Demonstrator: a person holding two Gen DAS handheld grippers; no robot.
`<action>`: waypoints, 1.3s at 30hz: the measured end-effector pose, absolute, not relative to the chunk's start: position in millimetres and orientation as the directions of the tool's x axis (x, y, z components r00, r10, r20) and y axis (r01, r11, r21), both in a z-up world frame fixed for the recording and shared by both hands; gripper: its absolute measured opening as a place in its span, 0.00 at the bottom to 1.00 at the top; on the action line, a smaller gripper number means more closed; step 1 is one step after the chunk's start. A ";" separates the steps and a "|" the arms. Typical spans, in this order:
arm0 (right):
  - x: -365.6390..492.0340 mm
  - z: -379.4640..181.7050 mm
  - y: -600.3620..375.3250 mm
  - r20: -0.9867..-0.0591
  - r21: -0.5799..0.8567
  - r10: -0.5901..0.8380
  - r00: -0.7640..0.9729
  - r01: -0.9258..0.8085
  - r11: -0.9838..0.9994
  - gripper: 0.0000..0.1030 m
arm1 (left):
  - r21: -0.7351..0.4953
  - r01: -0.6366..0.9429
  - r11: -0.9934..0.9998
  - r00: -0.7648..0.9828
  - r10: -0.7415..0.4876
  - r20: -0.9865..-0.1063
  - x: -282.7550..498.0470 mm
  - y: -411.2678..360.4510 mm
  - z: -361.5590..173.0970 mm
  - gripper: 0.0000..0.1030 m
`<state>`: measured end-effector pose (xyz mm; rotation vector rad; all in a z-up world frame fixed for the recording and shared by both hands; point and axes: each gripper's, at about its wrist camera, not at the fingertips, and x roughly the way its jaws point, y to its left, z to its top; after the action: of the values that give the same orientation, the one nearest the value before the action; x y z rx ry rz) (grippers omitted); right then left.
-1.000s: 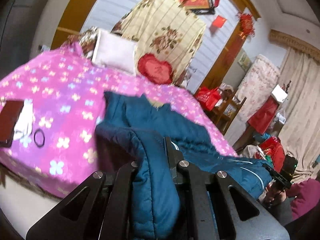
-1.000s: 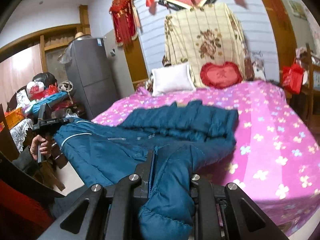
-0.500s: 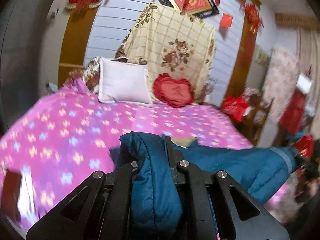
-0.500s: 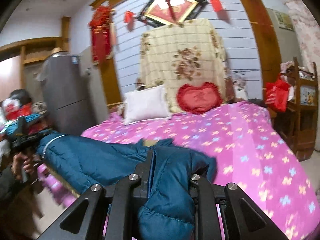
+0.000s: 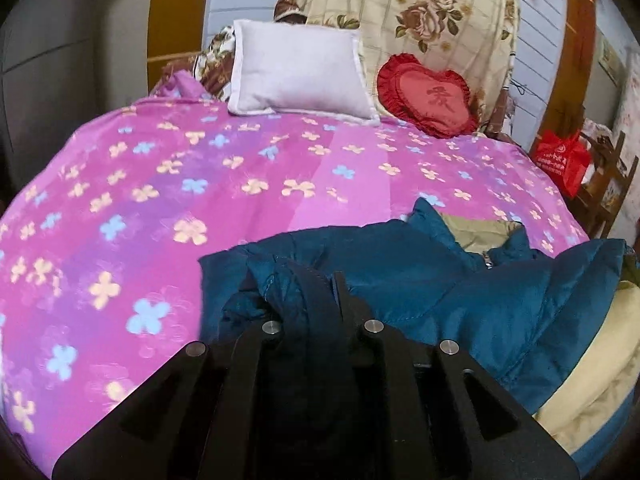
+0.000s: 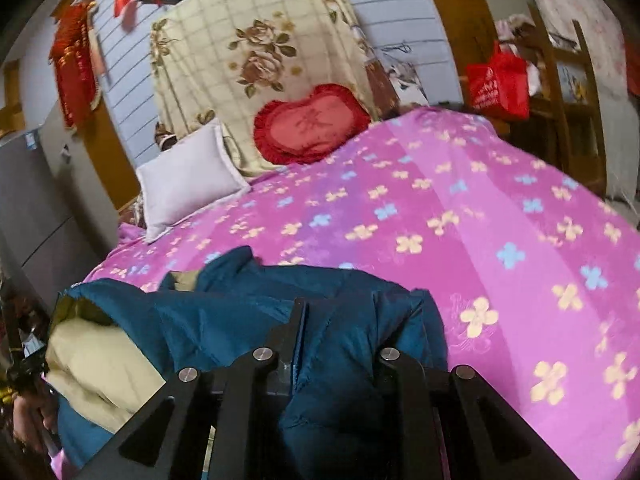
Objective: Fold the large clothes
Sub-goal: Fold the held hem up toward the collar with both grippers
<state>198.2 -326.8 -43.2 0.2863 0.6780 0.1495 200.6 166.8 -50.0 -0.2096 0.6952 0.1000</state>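
A teal padded jacket [image 5: 460, 284] with a pale yellow lining [image 5: 592, 380] lies bunched on the near part of the pink flowered bedspread [image 5: 168, 184]. My left gripper [image 5: 316, 280] is shut on a fold of the jacket at its left end. In the right wrist view my right gripper [image 6: 320, 320] is shut on another fold of the jacket [image 6: 224, 312] at its right end, with the lining [image 6: 96, 364] showing at the left over the bed's edge. The bedspread [image 6: 460, 208] stretches ahead of both.
A white pillow [image 5: 300, 72] and a red heart cushion [image 5: 428, 96] lean at the head of the bed against a floral cloth. A red bag [image 5: 560, 160] and wooden furniture stand at the right. A grey cabinet [image 6: 32, 208] stands on the left.
Both grippers have carried the jacket forward and down over the bed. The jacket, spread flat a second ago, is now doubled over with its yellow lining showing.
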 end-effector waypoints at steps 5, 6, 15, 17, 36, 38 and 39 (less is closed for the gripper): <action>213.8 -62.9 -336.7 -0.641 0.384 0.274 0.717 -0.010 0.923 0.20 | -0.166 -0.143 0.976 0.713 -0.015 -0.701 220.3 161.4 -60.6 0.12; 217.4 -67.4 -341.0 -0.643 0.427 0.313 0.699 -0.011 0.904 0.23 | -0.167 -0.140 0.976 0.707 -0.020 -0.707 218.3 159.1 -59.2 0.13; 183.3 -53.0 -384.1 -0.486 0.745 0.533 0.692 0.009 0.667 0.67 | -0.420 -0.104 0.902 0.780 -0.188 -0.597 166.1 211.7 -1.9 0.71; 164.1 -35.0 -384.8 -0.458 0.718 0.511 0.727 -0.037 0.696 0.82 | -0.429 -0.103 0.898 0.826 -0.163 -0.540 134.8 222.1 16.2 0.77; 207.6 -41.3 -302.3 -0.778 0.266 0.256 0.574 -0.068 0.962 0.83 | -0.256 -0.010 0.967 0.721 -0.171 -0.671 181.0 102.2 1.4 0.77; 236.5 -49.3 -287.2 -0.823 0.239 0.247 0.512 -0.082 0.968 0.86 | -0.222 -0.012 0.975 0.715 -0.147 -0.684 213.2 94.5 2.9 0.77; 244.1 -49.8 -283.2 -0.832 0.214 0.225 0.508 -0.080 0.973 0.94 | -0.203 -0.020 0.979 0.708 -0.130 -0.694 228.0 93.8 2.1 0.77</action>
<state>244.1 -283.2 -49.8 0.1552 1.0229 0.1848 228.0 93.8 2.1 -0.2022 0.7834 -0.0613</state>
